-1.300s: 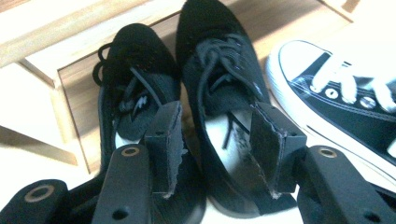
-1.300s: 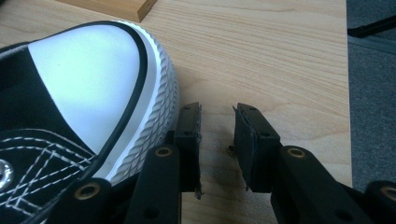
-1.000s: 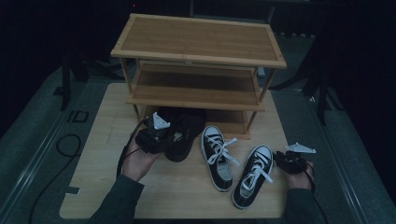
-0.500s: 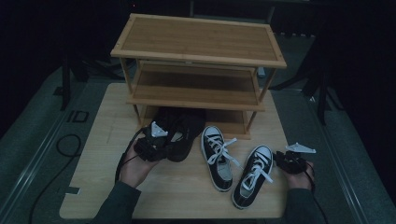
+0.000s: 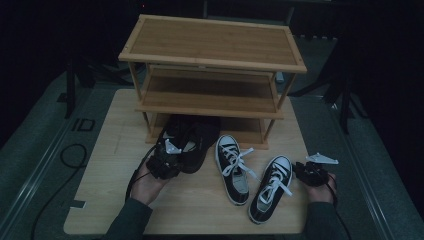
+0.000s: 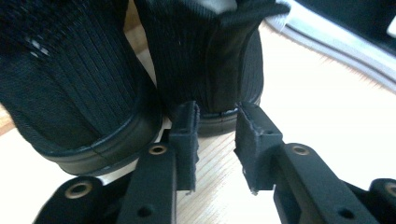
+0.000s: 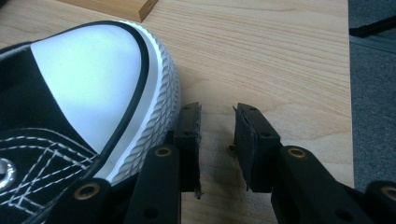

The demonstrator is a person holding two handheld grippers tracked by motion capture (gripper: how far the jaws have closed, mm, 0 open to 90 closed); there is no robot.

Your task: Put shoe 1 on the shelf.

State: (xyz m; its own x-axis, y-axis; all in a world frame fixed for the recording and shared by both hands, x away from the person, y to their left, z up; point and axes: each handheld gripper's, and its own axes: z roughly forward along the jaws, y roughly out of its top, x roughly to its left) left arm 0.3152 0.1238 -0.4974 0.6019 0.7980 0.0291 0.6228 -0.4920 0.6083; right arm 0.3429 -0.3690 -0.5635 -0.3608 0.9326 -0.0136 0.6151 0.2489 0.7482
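Left tool (image 6: 214, 140): jaws narrowly parted, empty, set just behind the heels of the black pair (image 5: 192, 142); that pair stands on the surface (image 5: 110, 150) with its toes under the rack (image 5: 212, 70) bottom shelf. Right tool (image 7: 217, 140): jaws narrowly parted, empty, left jaw touching the toe cap of the right sneaker (image 5: 270, 187), in front of the rack; the left sneaker (image 5: 232, 167) lies just beside it. Step in hand, as judged: seating the black pair. Next move likely requires gripping a sneaker for shelving.

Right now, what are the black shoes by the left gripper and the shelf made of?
The black shoes look like ribbed knit fabric, matte, with smooth, faintly shiny rubber-like soles. The shelf looks like light wood, perhaps bamboo: fine straight grain, satin finish. The left gripper sits at one heel.
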